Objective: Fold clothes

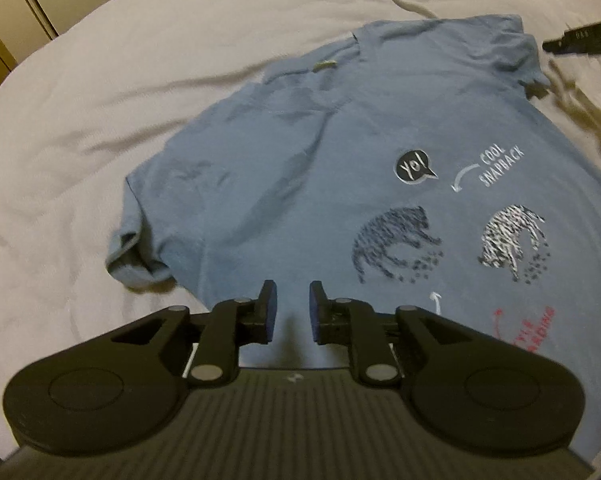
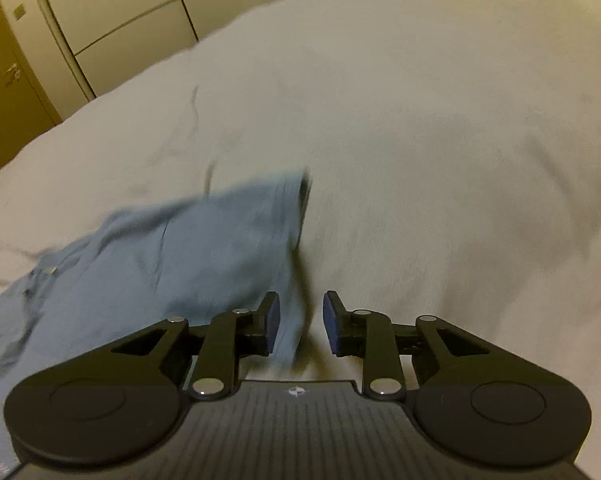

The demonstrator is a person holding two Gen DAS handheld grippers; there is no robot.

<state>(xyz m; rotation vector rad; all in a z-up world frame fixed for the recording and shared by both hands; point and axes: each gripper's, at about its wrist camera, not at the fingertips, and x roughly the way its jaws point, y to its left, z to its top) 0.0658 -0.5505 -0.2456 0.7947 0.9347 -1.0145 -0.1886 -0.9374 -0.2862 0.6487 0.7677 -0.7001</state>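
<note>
Shirt point(image 1: 340, 152) lies spread on the white bed point(image 1: 100, 100), a blue T-shirt with printed animals and lettering facing up; in the left wrist view it fills the centre and right of the frame, its long axis running from lower right, beside the left claw point(image 1: 290, 308), up toward the upper right where the far sleeve point(image 1: 528, 52) ends. Near sleeve point(image 1: 136, 256) sits bunched at centre left, just left of and ahead of the left claw. Left claw hovers over the shirt body close to that side edge, jaws parted to a moderate gap with nothing between them; contact with the cloth cannot be told. Right claw point(image 2: 300, 320) shows in its own view at lower centre, jaws likewise apart and empty, straddling the blue sleeve edge point(image 2: 296, 240) that runs up the frame from between the jaws; cloth lies to the left of this line, bare bed to the right. View is blurred, so touching cannot be confirmed. In the left wrist view the right claw appears only as a dark shape at the upper right margin, beside the far sleeve. Judgement: each claw is nearest its own sleeve, so the coming fold likely starts with sleeves drawn inward across the long axis; shirt is not yet folded.
</note>
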